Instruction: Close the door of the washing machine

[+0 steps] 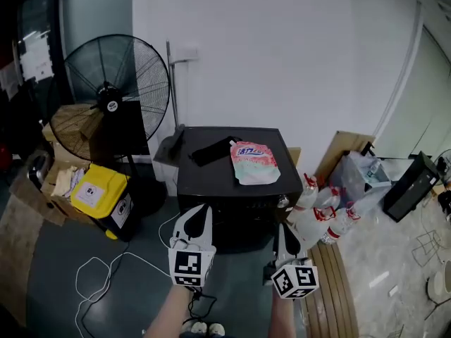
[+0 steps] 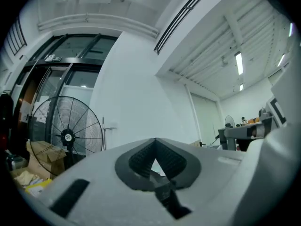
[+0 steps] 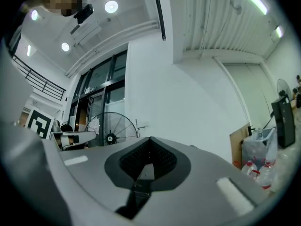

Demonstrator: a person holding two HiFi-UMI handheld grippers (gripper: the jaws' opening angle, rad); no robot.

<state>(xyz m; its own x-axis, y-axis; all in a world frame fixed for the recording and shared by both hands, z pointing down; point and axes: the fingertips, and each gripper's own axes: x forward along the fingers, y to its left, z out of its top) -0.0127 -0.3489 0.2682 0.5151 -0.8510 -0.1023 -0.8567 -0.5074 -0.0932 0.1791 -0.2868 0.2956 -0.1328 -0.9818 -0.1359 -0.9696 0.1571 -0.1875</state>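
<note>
Two forearms were seen at the bottom edge of the head view, each carrying one gripper, and both were held out level towards the white wall. The left gripper (image 1: 200,215) was held in front of the left front corner of the black box-shaped washing machine (image 1: 232,189), and the right gripper (image 1: 282,232) in front of its right front corner. In the left gripper view the left gripper (image 2: 155,142) was shown with its jaws pressed together at the tips and nothing between them. In the right gripper view the right gripper (image 3: 150,140) was likewise shown with its jaws together and nothing held.

One washing machine was counted. It stood on the grey floor against the foot of the wall, between the black pedestal fan (image 1: 113,97) and a cluster of clear plastic bottles with red labels (image 1: 320,217). Its door could not be told apart on the dark front, which was partly covered by the grippers.

Two things lay on the machine's top: one pink and white soft pouch (image 1: 254,162), right of centre and towards the front edge, and one flat black object (image 1: 211,151), just beside the pouch towards the middle. One fan was counted. One yellow box (image 1: 99,192) was counted at the fan's foot. The bottles were too crowded to be counted.
</note>
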